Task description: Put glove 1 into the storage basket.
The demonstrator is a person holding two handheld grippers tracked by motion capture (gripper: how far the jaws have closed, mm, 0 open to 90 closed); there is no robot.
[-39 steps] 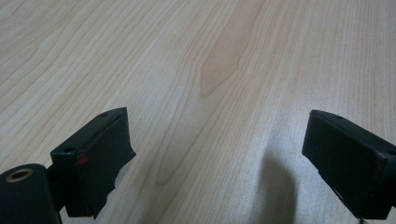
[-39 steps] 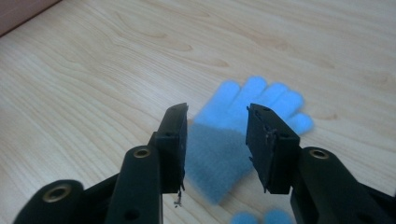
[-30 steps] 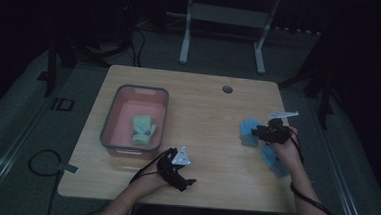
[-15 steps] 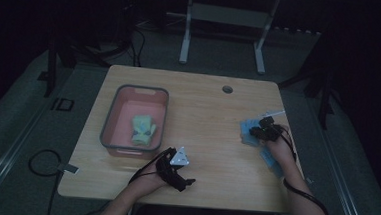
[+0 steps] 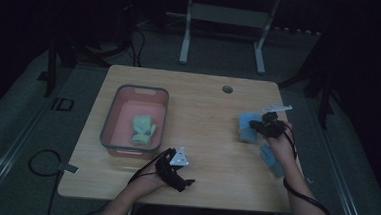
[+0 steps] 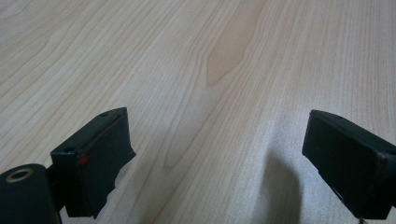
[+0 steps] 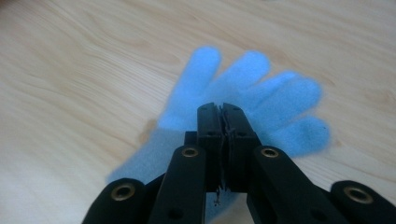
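Wooden table point(image 5: 213, 104) seen from above. On its left half stands a grey-rimmed pink bin point(image 5: 111, 120) holding a green glove point(image 5: 142, 129). At the right edge lie two blue items: the blue glove point(image 7: 243, 93), fingers spread, and a second blue glove point(image 5: 271, 160) nearer the person. The right gripper point(image 5: 265, 126) sits at the blue glove; its jaws have just been closing and now meet, pinching the glove's fabric. The left gripper point(image 5: 175, 167) rests at the near edge, jaws wide apart over bare wood.
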